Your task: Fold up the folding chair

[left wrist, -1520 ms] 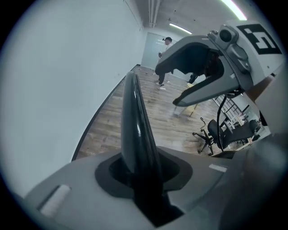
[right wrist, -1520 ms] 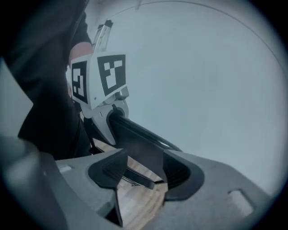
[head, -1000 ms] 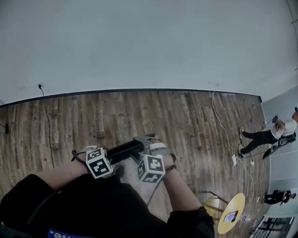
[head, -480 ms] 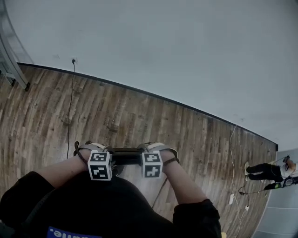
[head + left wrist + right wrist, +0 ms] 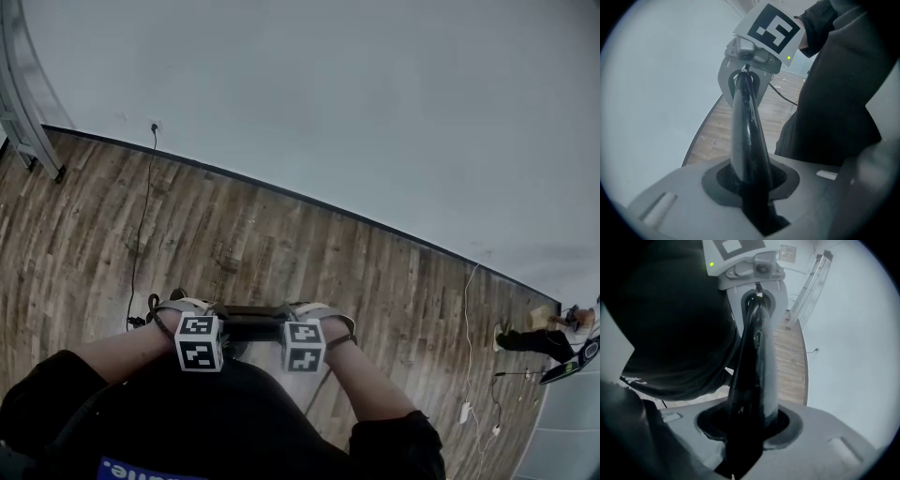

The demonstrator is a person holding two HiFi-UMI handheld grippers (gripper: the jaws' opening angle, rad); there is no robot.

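Writing: black-and-white square-patterned marker cubes (image 5: 199, 342) ride on both grippers, patterns only, no words; a small pale label (image 5: 787, 253) on the left gripper's housing is too small to read; a blue patch with white letters (image 5: 141, 468) on the person's dark clothing is cut off at the frame edge and can't be read
Chair: black, glossy, rounded bar of the folding chair (image 5: 253, 323); it lies level just in front of the person's body, spanning from one gripper to the other; smooth with a hard sheen along its length; the rest of the chair is hidden under the arms and clothing
Left gripper (image 5: 217, 330): grey matte plastic shell; its fingers are clamped on the left end of the bar, which runs straight out from between them to the other gripper
Right gripper (image 5: 289, 328): same grey shell, a green light (image 5: 789, 58) lit beside its cube; its fingers are closing, with the right end of the bar between them and the dark ribbed pads against it
Arms: bare forearms; dark sleeves pushed up
Floor: worn brown wooden planks (image 5: 281, 234), grain streaked; a thin black cable (image 5: 141, 216) trails from a wall socket; a white cable (image 5: 466, 309) lies at the right
Wall: plain pale surface (image 5: 328, 94), edged by a dark skirting strip (image 5: 309, 202)
Far left: a metal frame (image 5: 23, 103) leans at the wall
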